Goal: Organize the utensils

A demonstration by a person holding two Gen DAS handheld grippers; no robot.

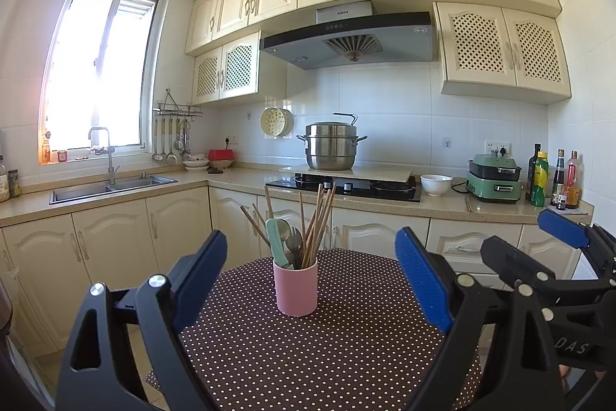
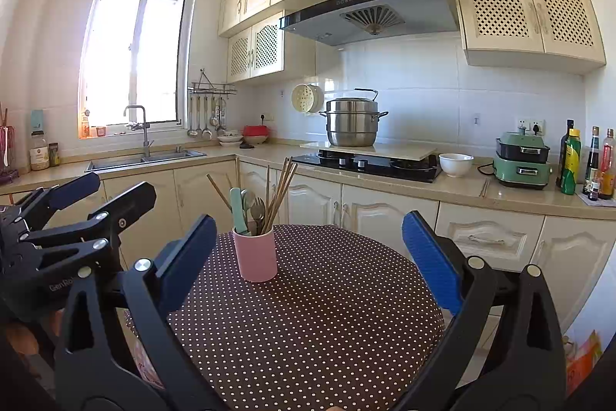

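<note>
A pink cylindrical utensil holder (image 1: 295,287) stands upright on a round table under a brown white-dotted cloth (image 1: 346,353), toward its far side; it contains wooden chopsticks (image 1: 319,222), a mint-green-handled utensil (image 1: 276,241) and metal spoons (image 1: 294,241), all leaning loosely; the left gripper (image 1: 312,276) is spread wide with nothing between its blue pads, the holder beyond them; the right gripper (image 2: 308,257) is likewise wide apart and empty, positioned alongside the left.
</note>
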